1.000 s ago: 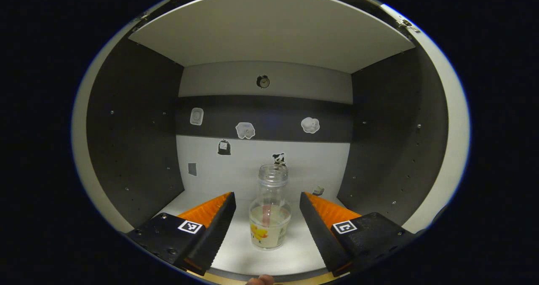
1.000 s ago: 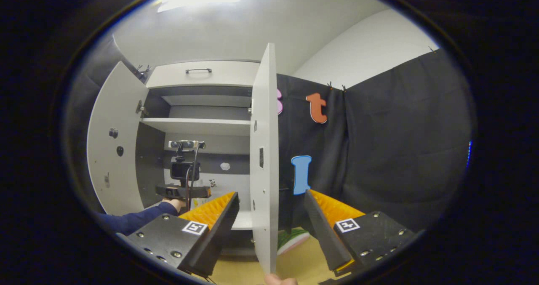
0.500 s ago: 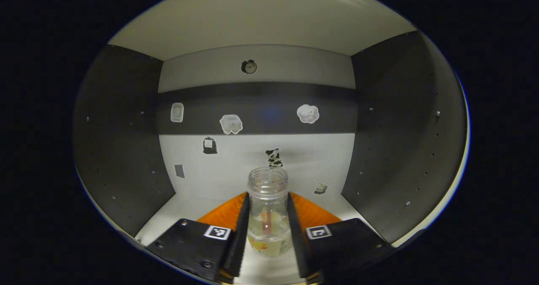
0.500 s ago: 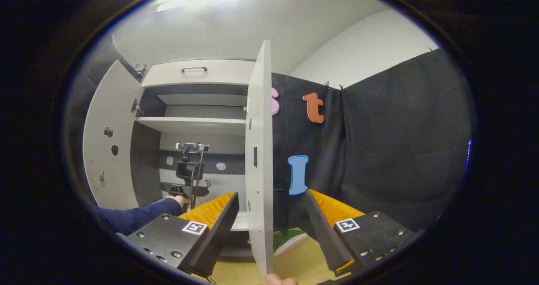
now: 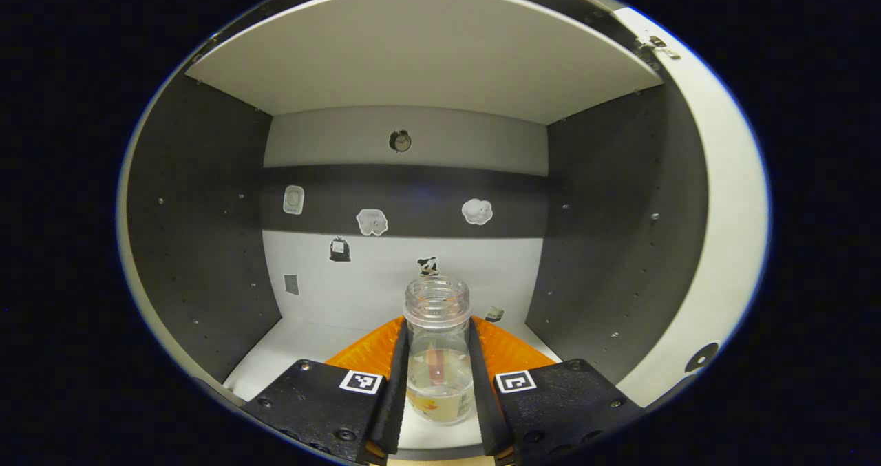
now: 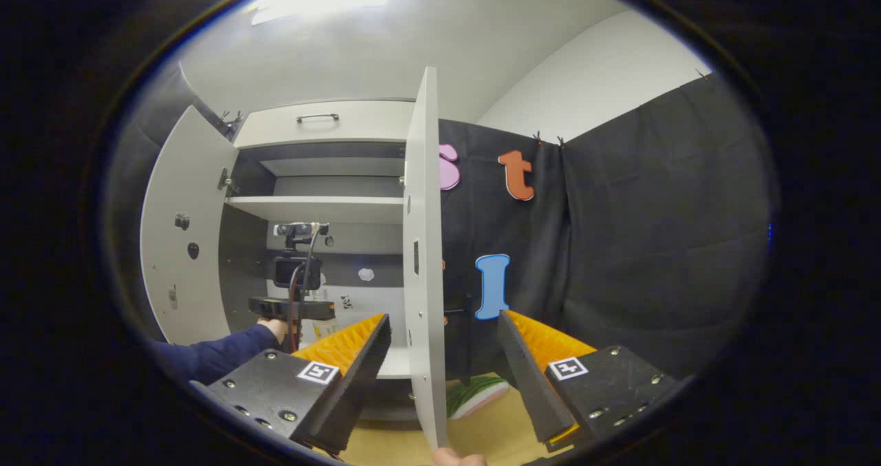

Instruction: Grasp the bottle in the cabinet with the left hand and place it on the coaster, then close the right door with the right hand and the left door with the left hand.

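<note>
Bottle gripped inside the cabinet
Left gripper [image 5: 438,376] clamps the bottle [image 5: 438,356]; right gripper [image 6: 444,363], jaws spread, straddles the right door [image 6: 422,259].

The bottle [image 5: 438,356] is clear, glossy plastic with a threaded neck; the cabinet [image 5: 427,53] panels look smooth and matt, dark side walls dotted with holes; the right door [image 6: 423,259] is matt; the tabletop [image 6: 482,431] looks wooden

coaster [image 6: 476,395] half hidden behind right door [image 6: 425,259], stickers [image 5: 372,221] perhaps too small
</note>
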The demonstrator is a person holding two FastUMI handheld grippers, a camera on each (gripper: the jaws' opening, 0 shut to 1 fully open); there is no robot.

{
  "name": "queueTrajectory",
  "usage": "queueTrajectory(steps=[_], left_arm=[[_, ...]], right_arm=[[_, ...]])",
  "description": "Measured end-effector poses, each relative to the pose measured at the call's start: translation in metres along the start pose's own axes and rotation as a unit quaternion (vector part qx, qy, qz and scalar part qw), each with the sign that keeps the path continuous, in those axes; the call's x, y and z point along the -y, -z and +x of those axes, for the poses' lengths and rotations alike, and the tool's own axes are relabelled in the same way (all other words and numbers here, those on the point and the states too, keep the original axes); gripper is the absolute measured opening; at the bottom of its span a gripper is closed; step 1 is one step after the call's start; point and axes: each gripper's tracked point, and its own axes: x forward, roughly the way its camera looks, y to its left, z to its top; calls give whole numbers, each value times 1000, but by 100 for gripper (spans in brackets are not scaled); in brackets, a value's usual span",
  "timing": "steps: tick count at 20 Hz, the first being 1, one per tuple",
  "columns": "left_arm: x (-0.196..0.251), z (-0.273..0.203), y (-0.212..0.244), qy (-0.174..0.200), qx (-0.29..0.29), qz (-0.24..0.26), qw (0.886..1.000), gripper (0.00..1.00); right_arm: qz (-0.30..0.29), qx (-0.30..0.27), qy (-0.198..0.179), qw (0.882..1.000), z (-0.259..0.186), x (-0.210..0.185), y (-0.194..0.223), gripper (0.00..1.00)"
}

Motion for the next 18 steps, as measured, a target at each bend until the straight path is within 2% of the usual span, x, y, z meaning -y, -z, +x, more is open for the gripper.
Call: queueTrajectory(steps=[4, 9, 14, 15, 16, 18], left_arm=[[5, -58, -3, 18, 16, -3, 1000, 46], [1, -128, 19, 23, 8, -21, 999, 43], [-15, -179, 58, 12, -18, -40, 999, 46], [-17, -187, 69, 11, -24, -41, 999, 45], [-18, -194, 81, 12, -33, -43, 998, 43], [-21, -208, 110, 10, -50, -45, 998, 46]], right_arm=[[0, 1, -27, 1000, -1, -8, -2, 92], [4, -2, -72, 997, -5, -29, -1, 95], [15, -1, -113, 994, -12, -52, -5, 95], [17, 0, -119, 993, -13, -56, -6, 92], [18, 1, -125, 992, -13, -59, -7, 95], [18, 3, -132, 991, -14, -64, -8, 95]])
